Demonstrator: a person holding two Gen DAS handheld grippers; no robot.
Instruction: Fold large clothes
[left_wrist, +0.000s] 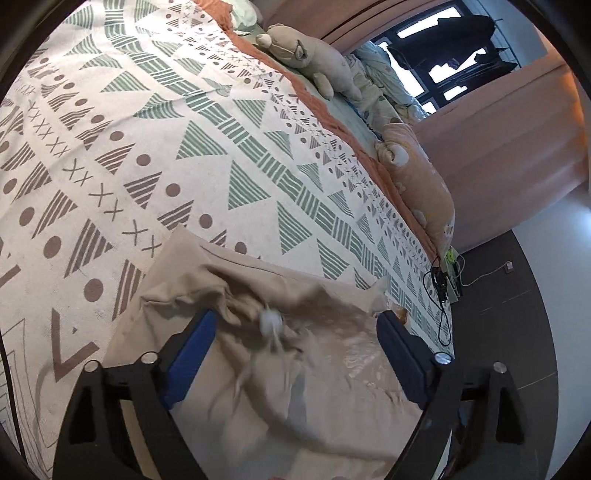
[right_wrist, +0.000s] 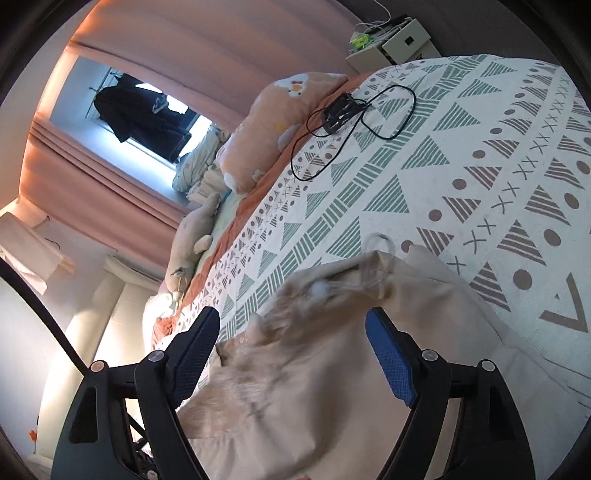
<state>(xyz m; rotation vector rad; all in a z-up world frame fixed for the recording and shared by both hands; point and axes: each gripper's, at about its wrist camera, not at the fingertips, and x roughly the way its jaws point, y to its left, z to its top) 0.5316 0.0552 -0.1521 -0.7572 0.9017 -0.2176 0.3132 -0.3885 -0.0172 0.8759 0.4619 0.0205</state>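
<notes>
A: The garment (left_wrist: 258, 354) looks like matt beige woven cloth, creased, with a white fluffy pompom (left_wrist: 271, 321) on it.

B: At 3 o'clock from the pompom there's a glossy, clear plastic-looking film (left_wrist: 354, 358) over the cloth.

A: The bedspread (left_wrist: 155, 133) is matt, coarse-looking woven cotton, printed in green and brown.

B: Gripper pads (right_wrist: 391, 365) are blue, textured rubber or plastic; the arms (right_wrist: 491, 413) are matt black plastic with shiny metal pins (right_wrist: 429, 355).

A: At 12 o'clock, a plush toy (left_wrist: 314, 59), soft and fuzzy. Curtains (right_wrist: 110, 184) are smooth pink cloth.

B: The cable (right_wrist: 354, 122) is black and slightly glossy.
</notes>
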